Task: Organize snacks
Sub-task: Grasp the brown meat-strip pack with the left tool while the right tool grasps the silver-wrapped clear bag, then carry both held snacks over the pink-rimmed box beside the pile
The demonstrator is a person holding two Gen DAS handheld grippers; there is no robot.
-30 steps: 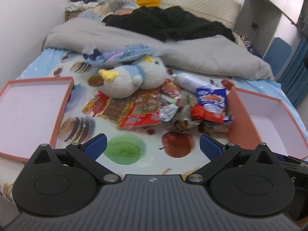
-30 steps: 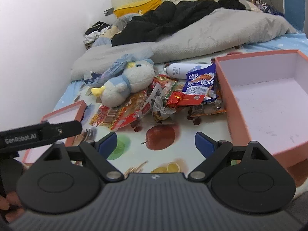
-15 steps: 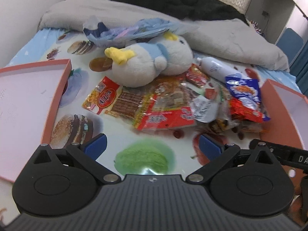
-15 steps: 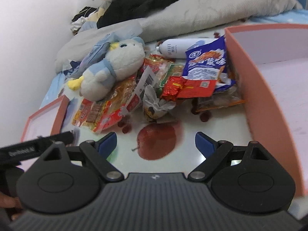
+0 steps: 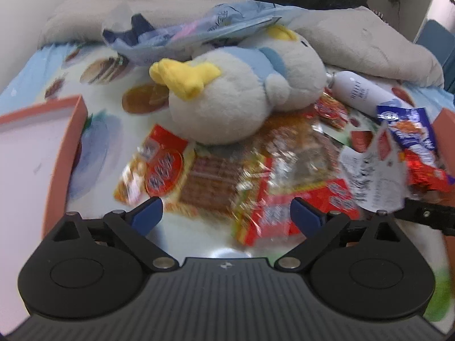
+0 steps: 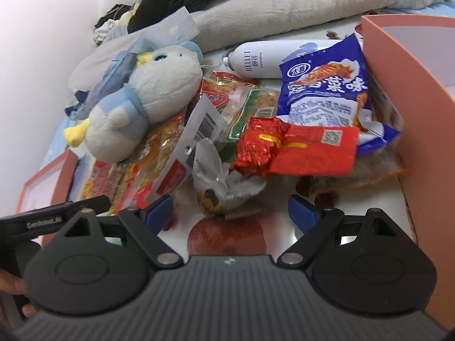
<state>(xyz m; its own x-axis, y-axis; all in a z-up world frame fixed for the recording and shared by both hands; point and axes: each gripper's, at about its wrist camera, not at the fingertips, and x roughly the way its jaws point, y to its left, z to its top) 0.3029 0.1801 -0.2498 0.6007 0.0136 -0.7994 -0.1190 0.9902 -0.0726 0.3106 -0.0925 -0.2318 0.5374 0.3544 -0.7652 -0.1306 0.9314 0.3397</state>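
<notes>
progress: nothing sorted yet | snack packets piled on the bed just ahead of both jaws, under the plush penguin | left gripper and right gripper spread wide, empty | pink box right of the jaws, bare

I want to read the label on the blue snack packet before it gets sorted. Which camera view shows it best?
The right wrist view: the blue snack packet faces the camera, print sharp, with a red wrapper overlapping its lower edge. The left wrist view shows it only at the right edge, foreshortened and blurred.
</notes>
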